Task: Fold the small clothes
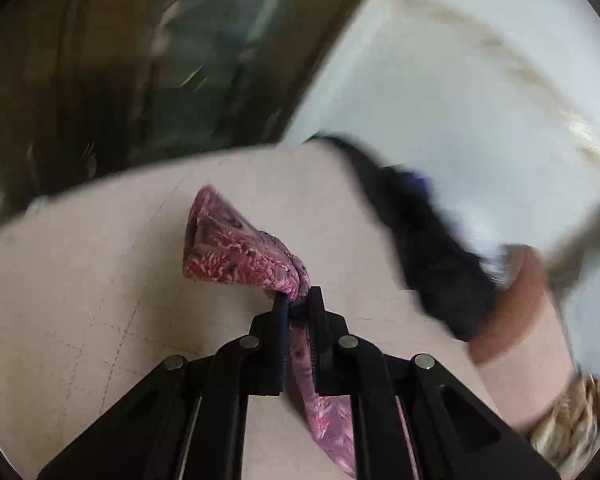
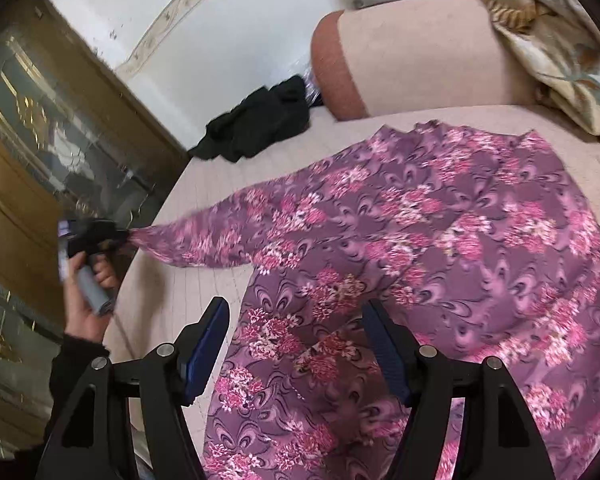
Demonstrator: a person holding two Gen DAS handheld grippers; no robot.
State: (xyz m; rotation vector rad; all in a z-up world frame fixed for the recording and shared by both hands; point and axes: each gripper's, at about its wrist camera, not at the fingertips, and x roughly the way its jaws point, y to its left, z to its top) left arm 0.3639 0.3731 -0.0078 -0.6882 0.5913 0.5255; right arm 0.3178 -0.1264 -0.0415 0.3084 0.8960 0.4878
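One floral garment (image 2: 420, 240) is lying across the pink cushion (image 2: 420, 64); thin and floppy, probably light, best pinched at edges. Left gripper (image 1: 298, 300) is clenching its corner; right gripper (image 2: 296, 336) is hovering, released.

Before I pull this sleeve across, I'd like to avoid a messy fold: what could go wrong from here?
1. The left gripper pinches only the bunched tip of the floral garment's sleeve, so the thin cloth may slip out.
2. The right gripper hangs open above the body; with nothing pinning it, the whole garment may drag.
3. The black cloth lies near the sleeve and might get swept along.
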